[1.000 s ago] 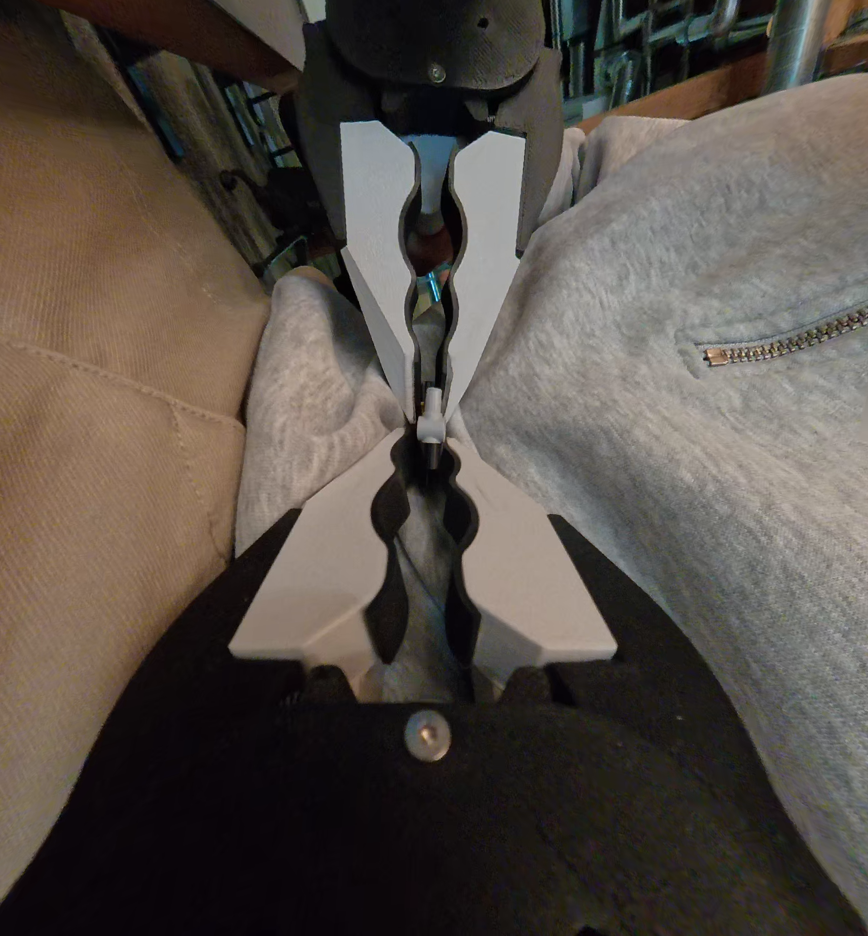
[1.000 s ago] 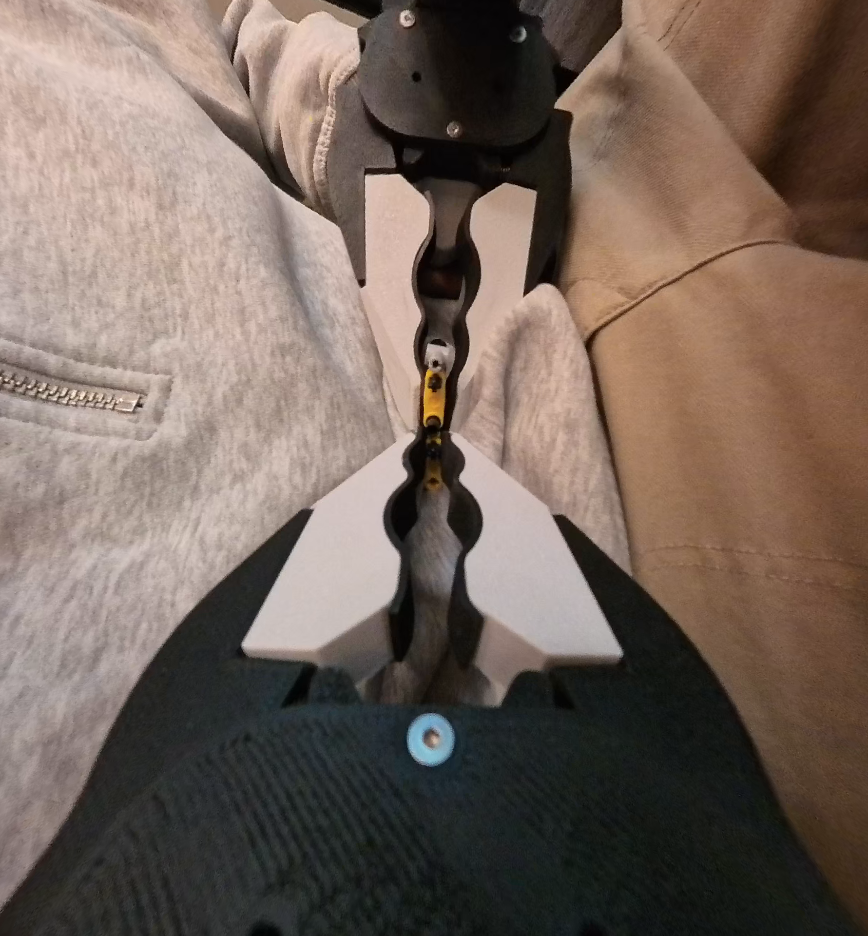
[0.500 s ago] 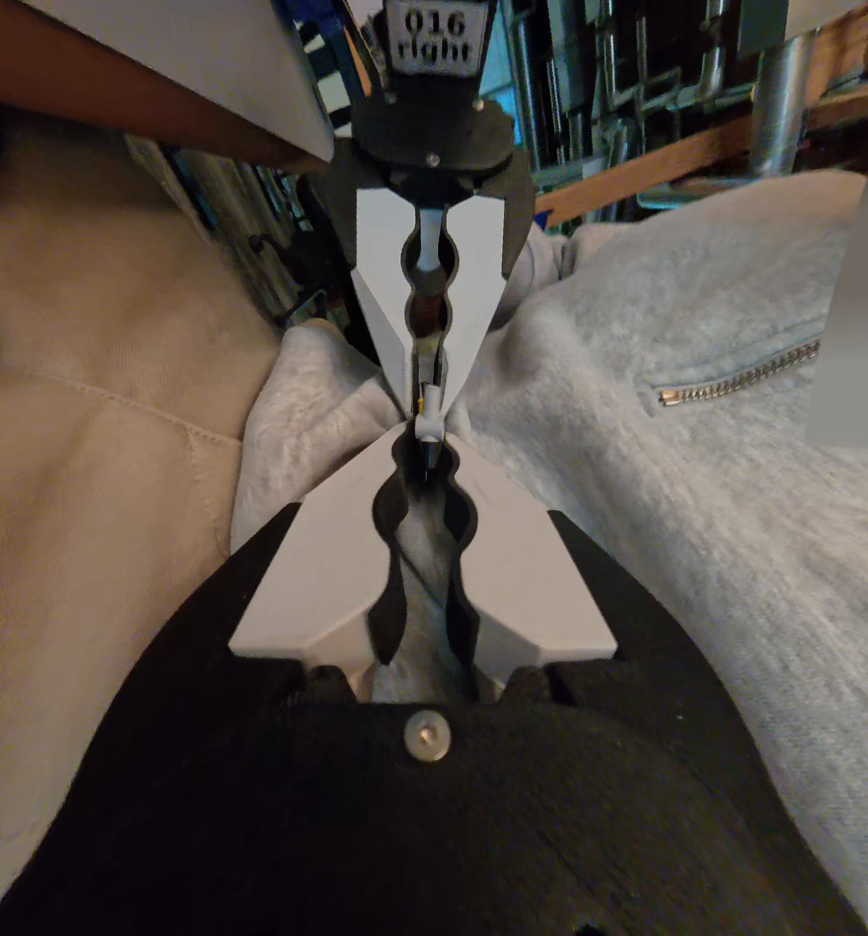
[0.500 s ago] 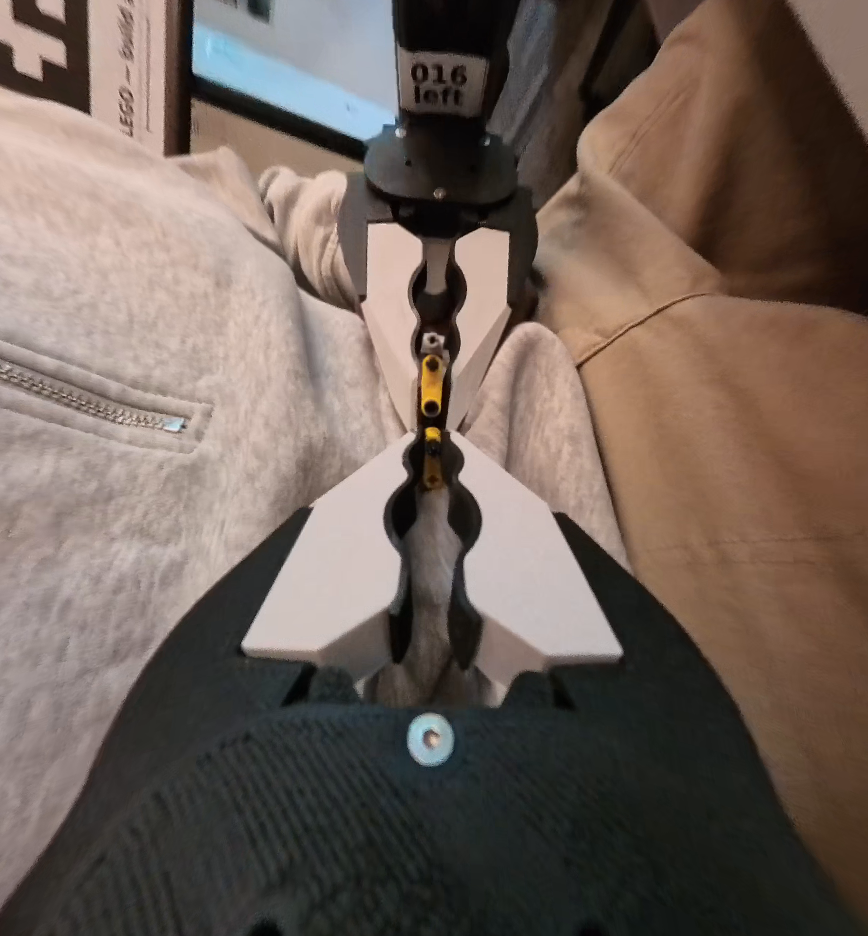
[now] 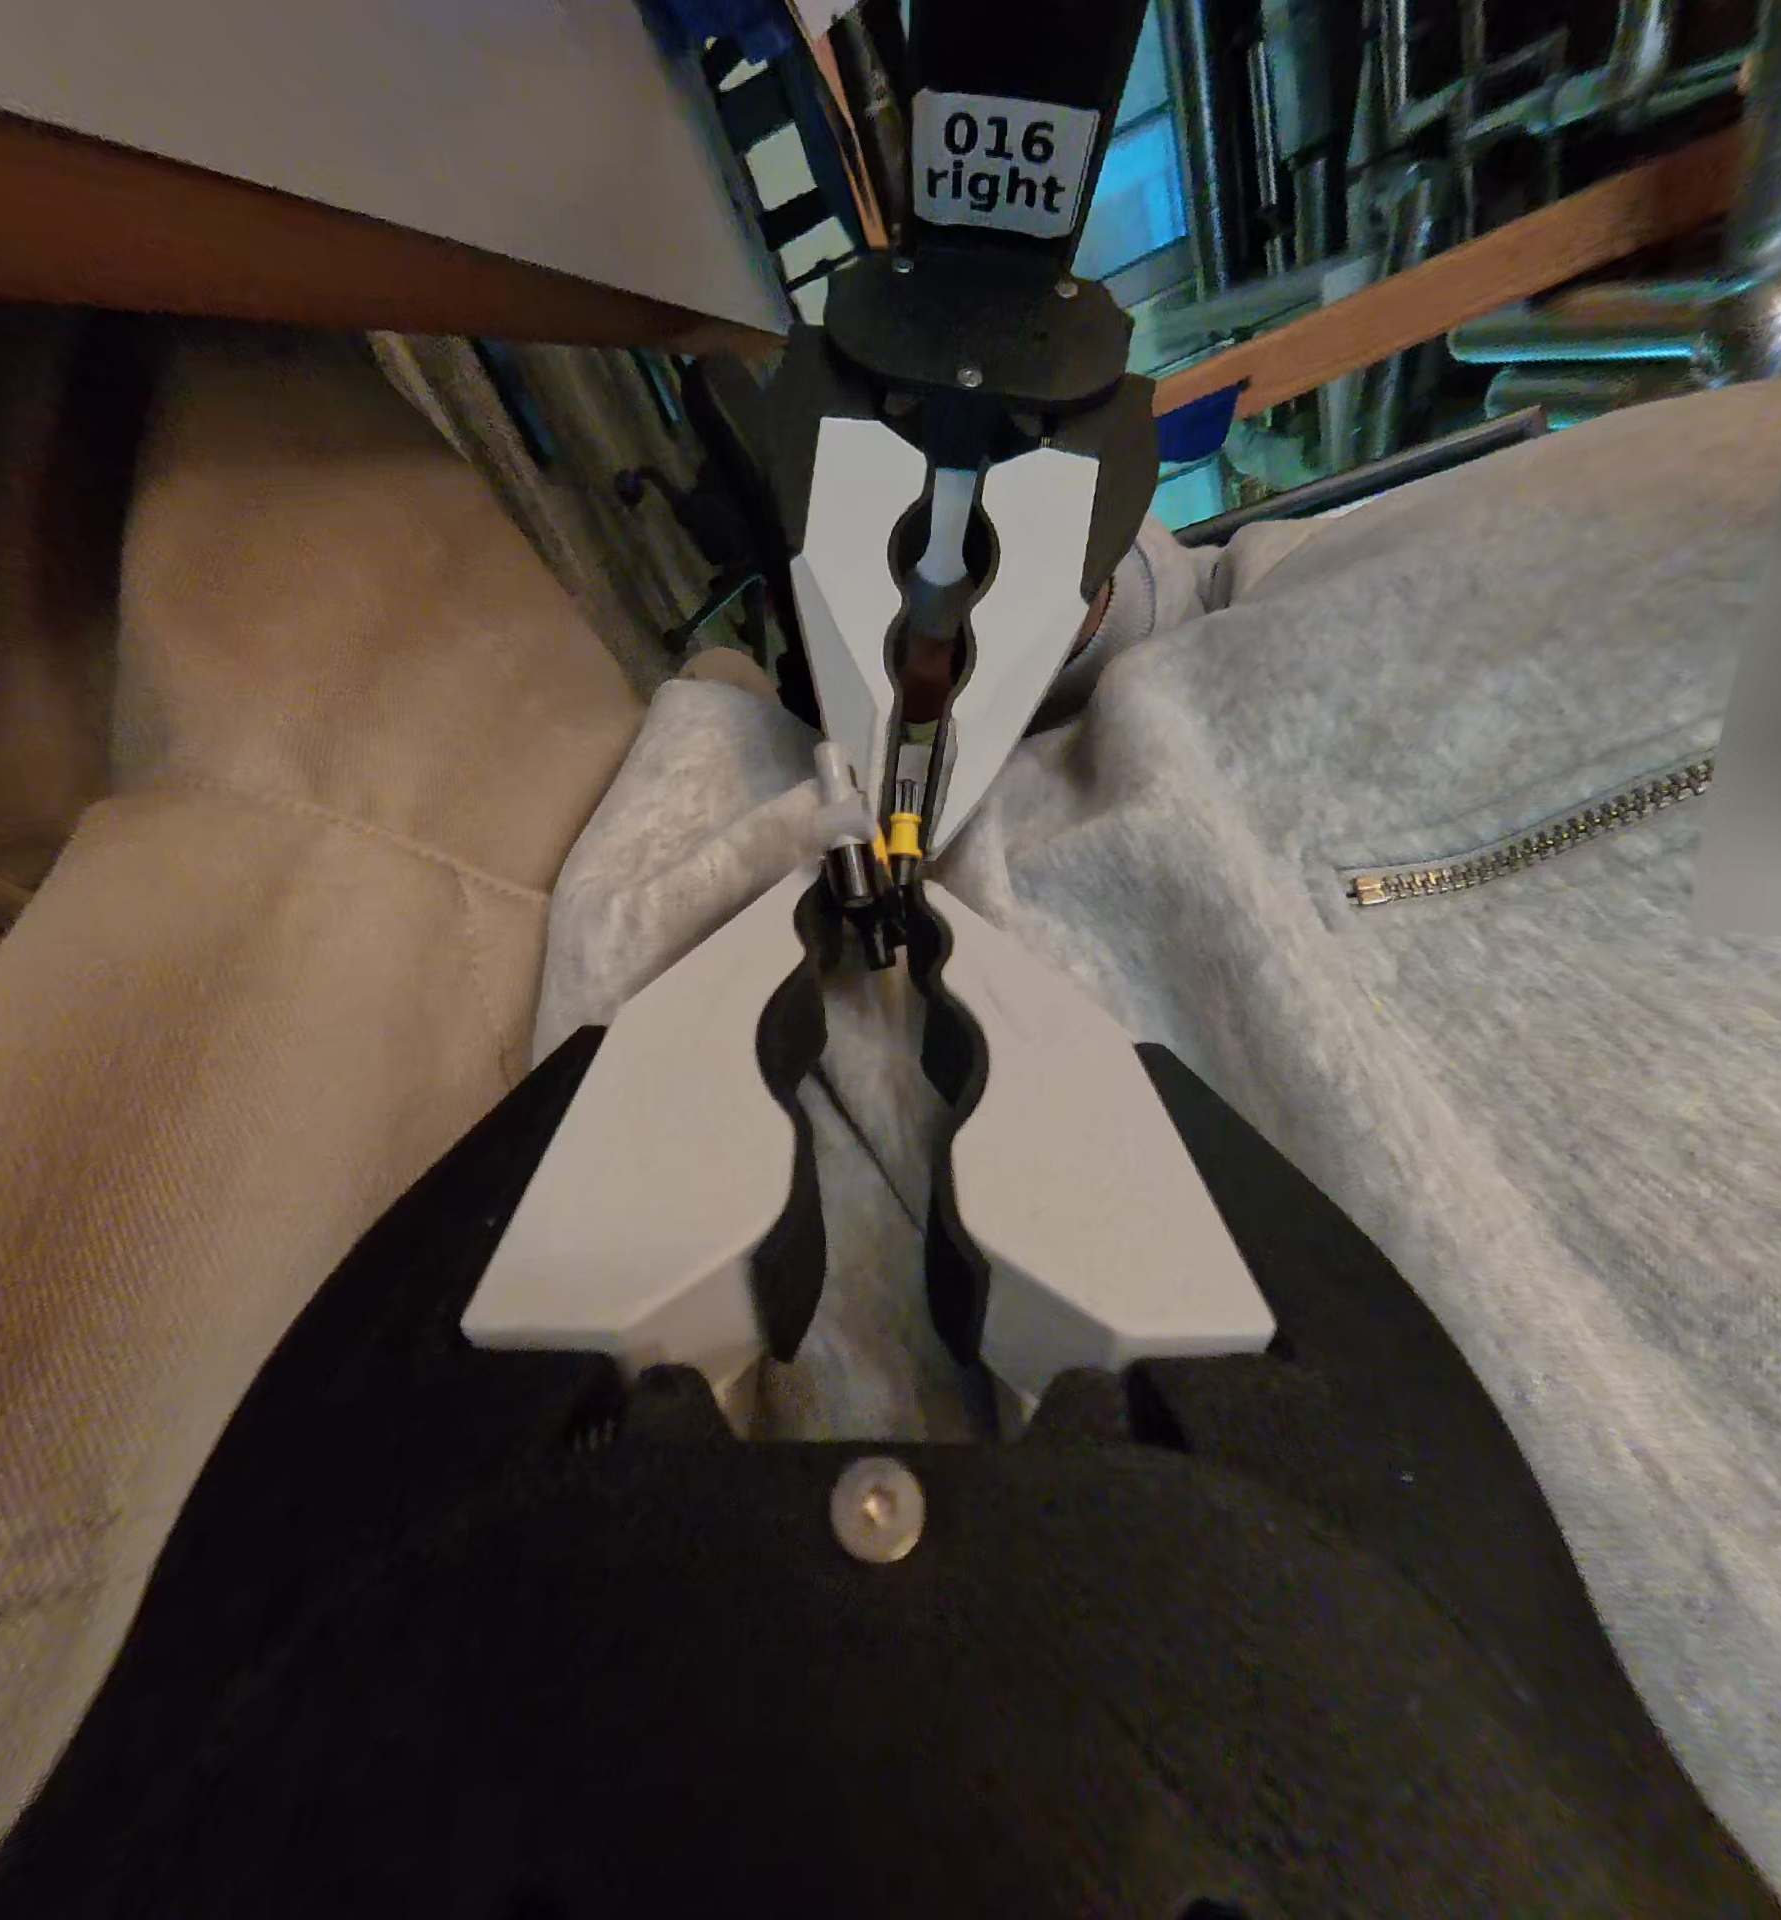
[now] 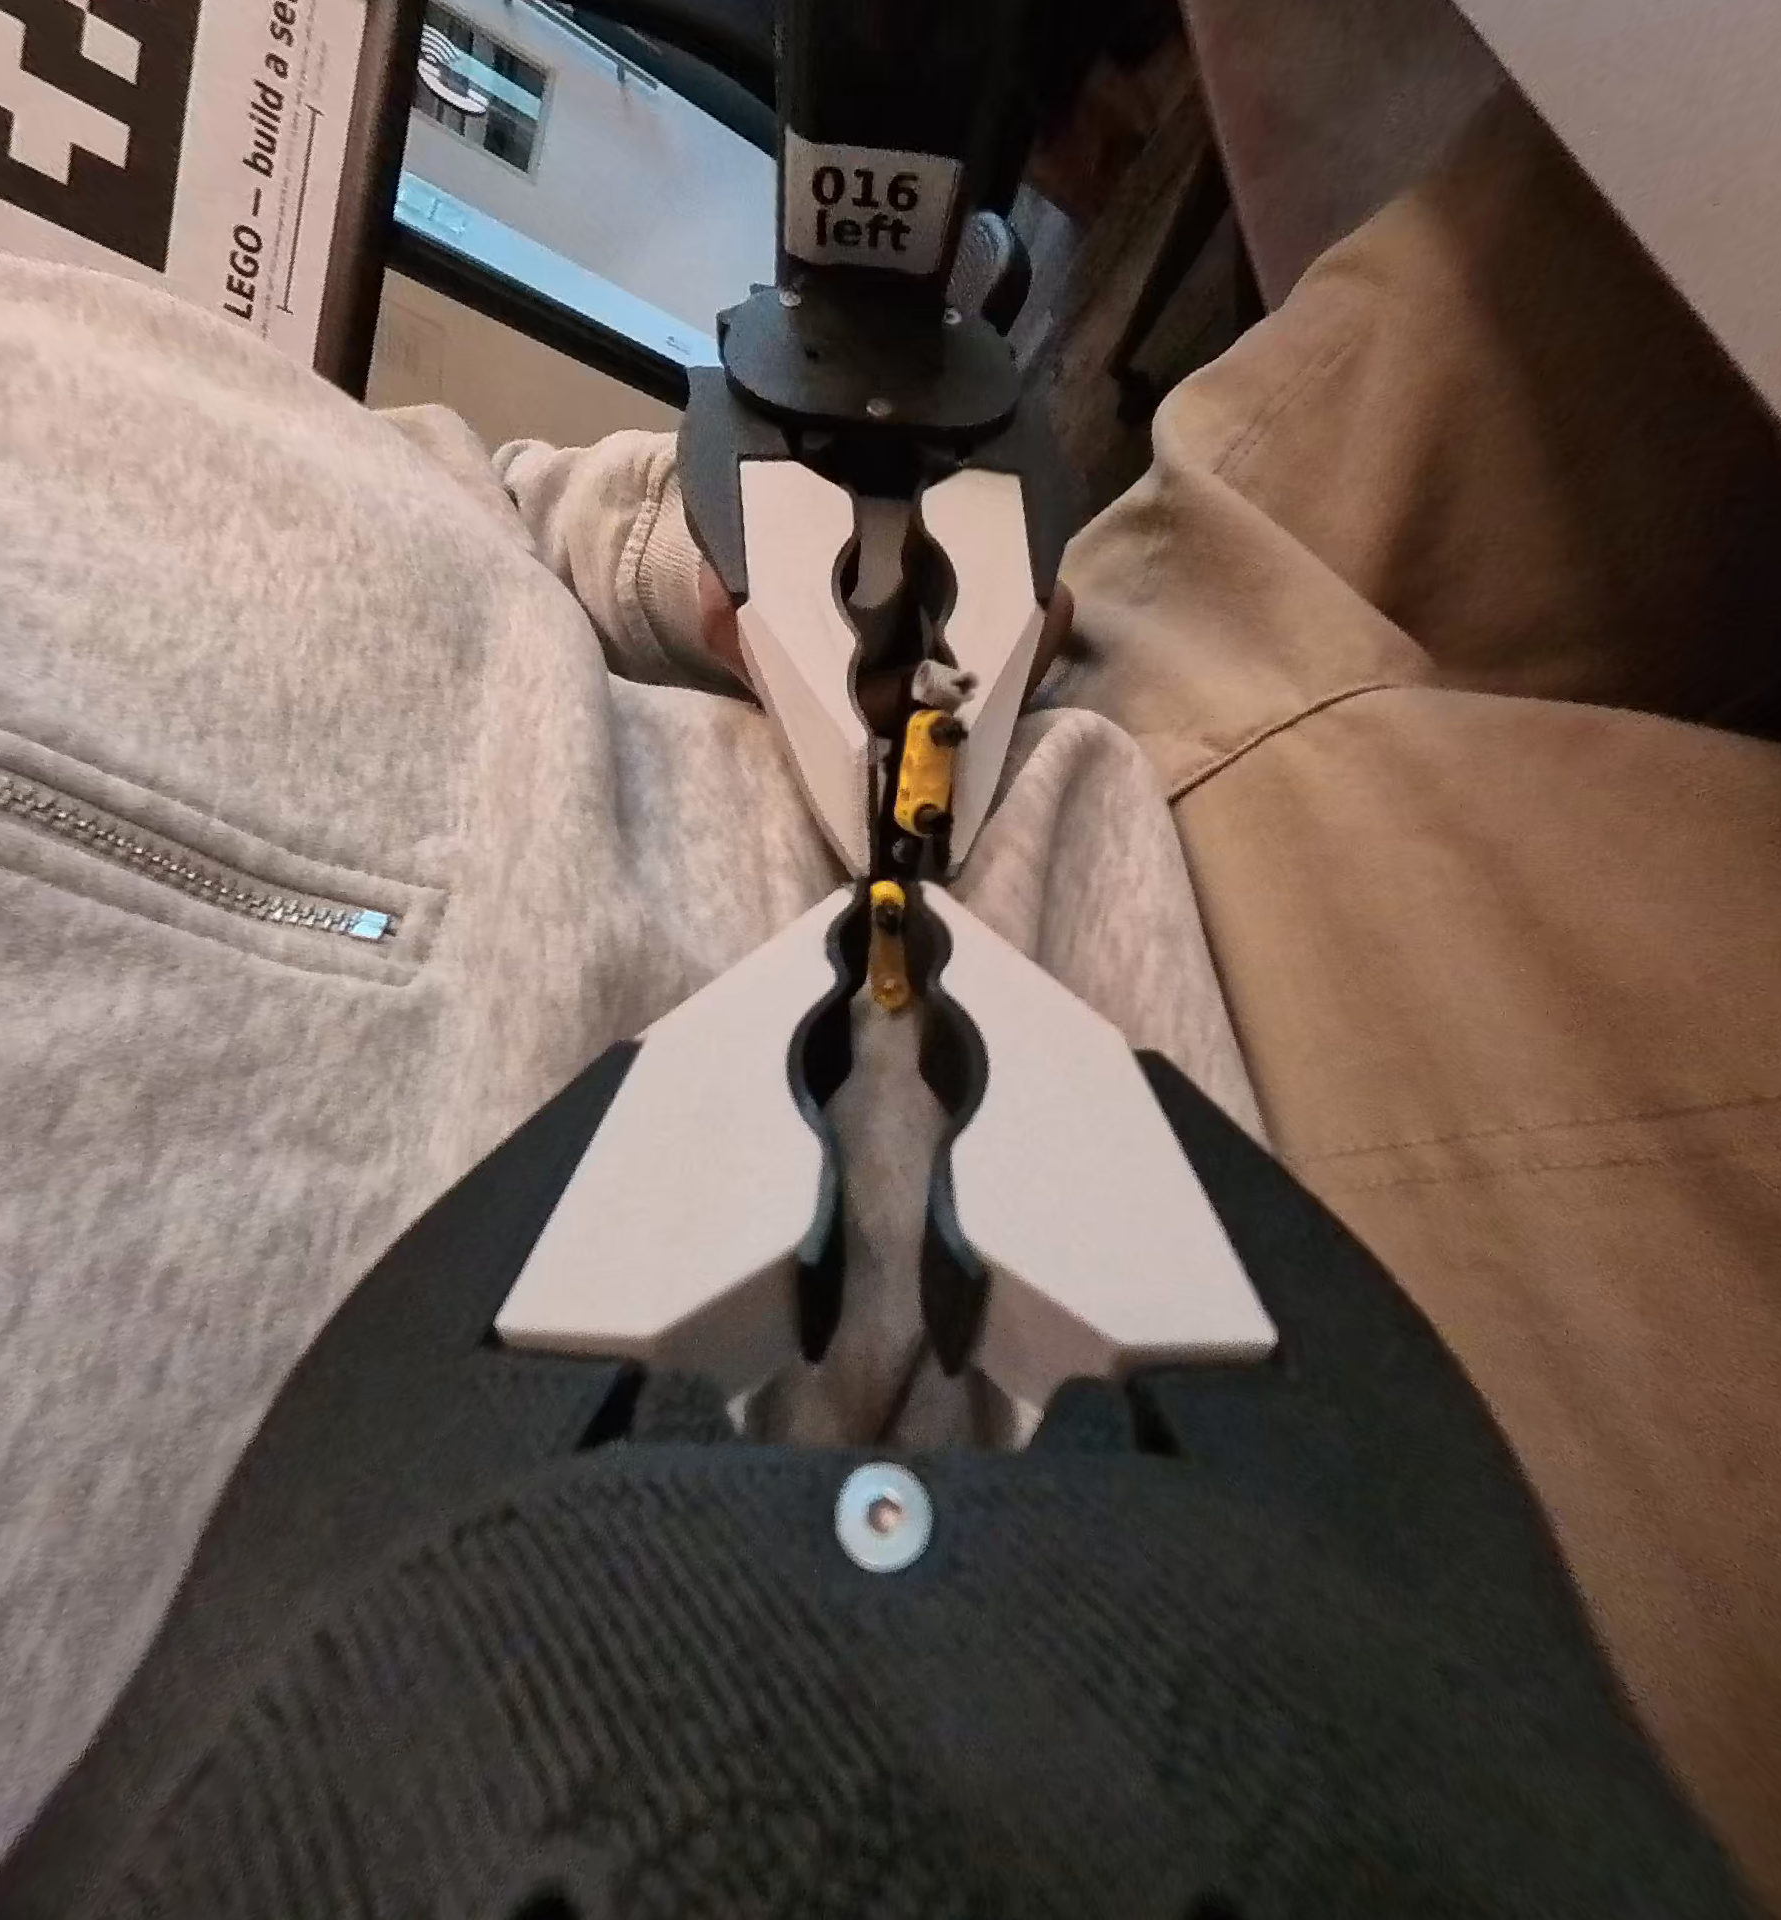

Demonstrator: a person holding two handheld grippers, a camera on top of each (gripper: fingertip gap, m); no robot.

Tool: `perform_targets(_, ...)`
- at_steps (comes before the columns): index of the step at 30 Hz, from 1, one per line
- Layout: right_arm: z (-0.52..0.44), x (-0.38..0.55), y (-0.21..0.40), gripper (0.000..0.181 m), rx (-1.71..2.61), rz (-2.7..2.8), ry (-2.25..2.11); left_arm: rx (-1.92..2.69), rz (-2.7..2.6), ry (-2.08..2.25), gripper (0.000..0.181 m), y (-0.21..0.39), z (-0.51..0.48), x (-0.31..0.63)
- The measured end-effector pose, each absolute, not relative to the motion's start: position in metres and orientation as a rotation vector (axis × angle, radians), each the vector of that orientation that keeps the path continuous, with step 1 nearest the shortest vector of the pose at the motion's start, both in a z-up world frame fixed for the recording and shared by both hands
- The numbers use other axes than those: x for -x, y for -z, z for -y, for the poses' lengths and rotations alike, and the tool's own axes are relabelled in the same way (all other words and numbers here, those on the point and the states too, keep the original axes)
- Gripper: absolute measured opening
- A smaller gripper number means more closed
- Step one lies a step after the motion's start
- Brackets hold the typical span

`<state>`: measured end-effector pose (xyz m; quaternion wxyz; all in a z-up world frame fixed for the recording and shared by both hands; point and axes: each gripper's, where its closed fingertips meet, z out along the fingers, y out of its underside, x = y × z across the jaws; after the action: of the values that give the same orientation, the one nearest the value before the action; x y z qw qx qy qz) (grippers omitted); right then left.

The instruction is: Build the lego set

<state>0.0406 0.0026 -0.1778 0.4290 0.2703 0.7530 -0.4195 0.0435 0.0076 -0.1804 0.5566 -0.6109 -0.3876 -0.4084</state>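
My left gripper point(image 5: 870, 906) is shut on a small lego assembly point(image 5: 850, 868) of a pale grey connector, black pins and a yellow part. In the right wrist view this assembly point(image 6: 922, 774) shows as a yellow beam with black pins and a grey piece at its far end. My right gripper point(image 6: 886, 899) is shut on a small yellow lego piece point(image 6: 886, 951). The two grippers point tip to tip, almost touching, above a person's lap. In the left wrist view the right gripper point(image 5: 907, 836) holds its yellow piece point(image 5: 904, 831) right beside the assembly; I cannot tell whether they are joined.
A grey sweatshirt with a zip pocket point(image 5: 1530, 842) and tan trousers point(image 5: 190, 935) lie close under both grippers. A table edge point(image 5: 346, 208) hangs above on the left. Shelves with metal pipes point(image 5: 1488, 208) stand behind. A printed cardboard box point(image 6: 138, 135) is at the top left. Both grippers' tips are close together, under 4 cm apart.
Both grippers have tilted upward and drawn slightly apart, so more background shows. The left's assembly has turned sideways, and a small gap shows between the two yellow parts.
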Motion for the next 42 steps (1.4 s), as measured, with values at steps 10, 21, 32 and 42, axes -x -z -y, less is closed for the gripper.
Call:
perform_targets(10,0.0,-0.054,0.182,0.004,-0.649,-1.877,1.025,1.613,0.93,1.011,0.014,0.19,0.0,-0.058)
perform_targets(21,-0.001,-0.054,0.183,0.005,-0.669,-1.862,1.047,1.214,1.06,1.102,0.007,0.179,0.006,-0.046)
perform_targets(32,-0.001,-0.032,0.175,0.004,-0.69,-1.888,1.15,1.303,1.014,1.095,0.006,0.18,0.001,-0.049)
perform_targets(42,0.006,-0.001,0.16,0.004,-0.649,-1.97,1.279,1.519,0.907,1.117,0.007,0.179,-0.017,-0.046)
